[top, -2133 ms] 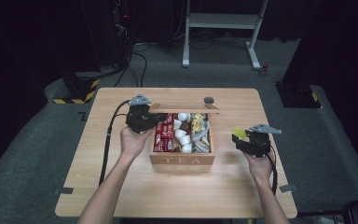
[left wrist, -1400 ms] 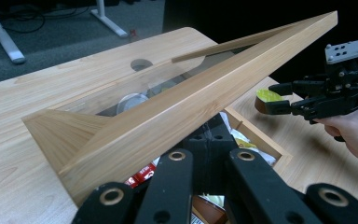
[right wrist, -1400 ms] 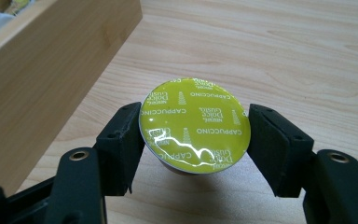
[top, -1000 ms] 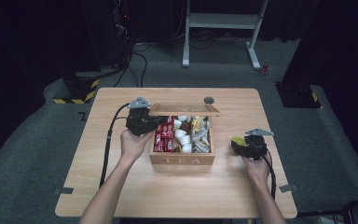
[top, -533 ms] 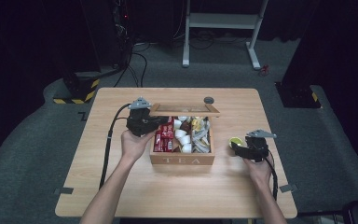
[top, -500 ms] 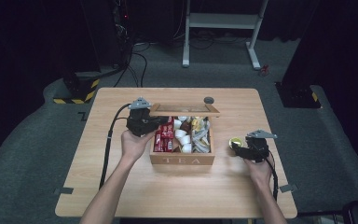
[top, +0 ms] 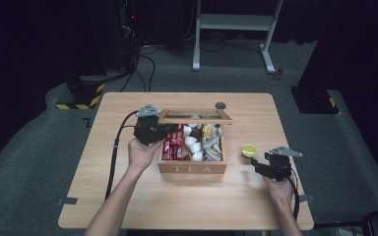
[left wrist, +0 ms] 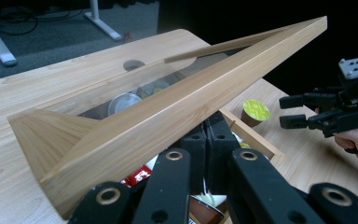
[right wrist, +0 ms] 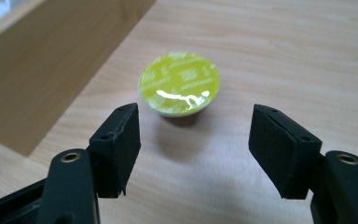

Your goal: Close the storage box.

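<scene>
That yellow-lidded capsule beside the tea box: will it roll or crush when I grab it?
The capsule sits foil-lid up on the table, so probably stable rather than rolling. It looks small, likely light. The glossy foil suggests a thin, dentable shell; the right gripper, open just short of it, should squeeze gently.

The high view is dim around its edges, the floor and background nearly black, while the table (top: 187, 206) is evenly lit from above. The picture is soft and slightly grainy. In the right gripper view a white glare streak sits on the capsule's green foil lid (right wrist: 179, 83), with a soft shadow beneath; the upper left corner blurs. The left gripper view's upper right is dark.
</scene>
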### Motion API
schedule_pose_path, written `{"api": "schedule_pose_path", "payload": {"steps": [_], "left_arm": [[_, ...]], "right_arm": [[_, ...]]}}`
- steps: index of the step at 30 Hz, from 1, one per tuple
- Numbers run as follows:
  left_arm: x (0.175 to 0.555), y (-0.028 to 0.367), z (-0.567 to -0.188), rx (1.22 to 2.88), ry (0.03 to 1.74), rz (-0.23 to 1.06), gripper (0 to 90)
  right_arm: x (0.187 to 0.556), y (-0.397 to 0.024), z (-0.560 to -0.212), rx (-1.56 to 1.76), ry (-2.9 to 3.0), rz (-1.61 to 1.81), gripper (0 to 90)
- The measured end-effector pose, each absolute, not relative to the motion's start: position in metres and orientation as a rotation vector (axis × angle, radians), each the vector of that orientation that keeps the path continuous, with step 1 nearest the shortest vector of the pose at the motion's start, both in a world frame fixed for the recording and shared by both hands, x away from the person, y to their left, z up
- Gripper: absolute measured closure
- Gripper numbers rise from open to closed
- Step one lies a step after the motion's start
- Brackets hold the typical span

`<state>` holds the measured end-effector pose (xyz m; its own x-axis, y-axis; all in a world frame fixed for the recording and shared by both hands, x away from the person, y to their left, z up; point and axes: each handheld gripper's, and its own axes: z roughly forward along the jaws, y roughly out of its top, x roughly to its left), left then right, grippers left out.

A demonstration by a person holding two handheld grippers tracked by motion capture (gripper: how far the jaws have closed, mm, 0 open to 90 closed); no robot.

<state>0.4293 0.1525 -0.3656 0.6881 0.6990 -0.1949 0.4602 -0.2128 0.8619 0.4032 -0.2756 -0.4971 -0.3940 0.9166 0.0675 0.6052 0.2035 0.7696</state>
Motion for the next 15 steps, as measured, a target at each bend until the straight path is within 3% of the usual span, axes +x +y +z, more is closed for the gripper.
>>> {"api": "schedule_pose_path", "payload": {"steps": [15], "left_arm": [[0.426, 0.152, -0.368, 1.864, 0.895, 0.28, 85.1]], "right_arm": [[0.393, -0.283, -0.514, 1.452, 2.077, 0.968, 37.9]]}}
